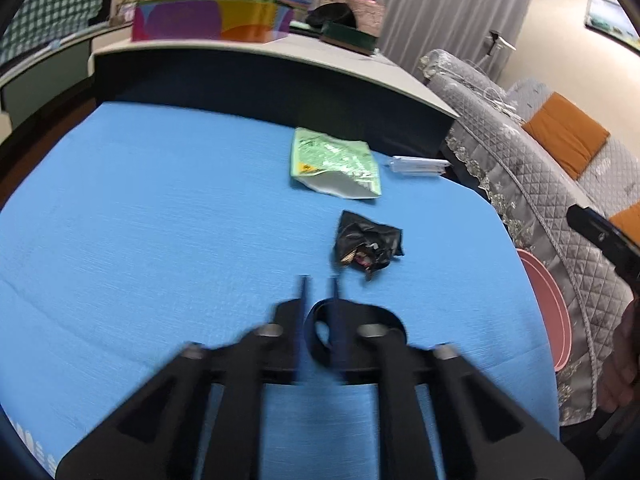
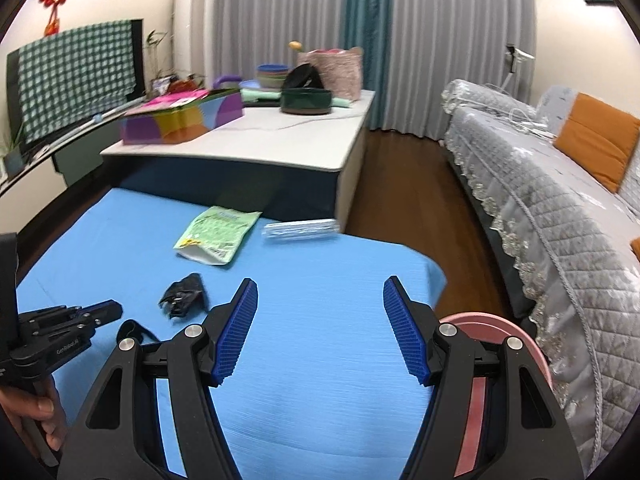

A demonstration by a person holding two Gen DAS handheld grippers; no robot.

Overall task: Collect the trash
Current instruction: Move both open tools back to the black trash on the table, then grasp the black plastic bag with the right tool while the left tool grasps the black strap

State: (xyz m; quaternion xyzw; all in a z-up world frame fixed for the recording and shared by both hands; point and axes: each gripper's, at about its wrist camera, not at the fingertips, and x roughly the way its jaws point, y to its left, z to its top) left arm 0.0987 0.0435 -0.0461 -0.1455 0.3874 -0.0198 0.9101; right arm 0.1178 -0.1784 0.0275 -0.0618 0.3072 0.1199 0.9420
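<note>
Right wrist: right gripper (image 2: 320,328) agape above blue cloth (image 2: 320,400).

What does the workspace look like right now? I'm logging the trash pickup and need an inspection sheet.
Surface: blue cloth covers the table, lying flat.
Job's things: green pouch, black crumpled wrapper and clear wrapper lie apart on the cloth; pink bin stands beside the table's right edge.
Clutter: black loop on the cloth below the left claw.
Grippers: left claw narrowly open, blurred, holding nothing; right claw wide open, empty.
Cables: white cables on the sofa.
Surroundings: grey sofa, white table with a colourful box.
</note>
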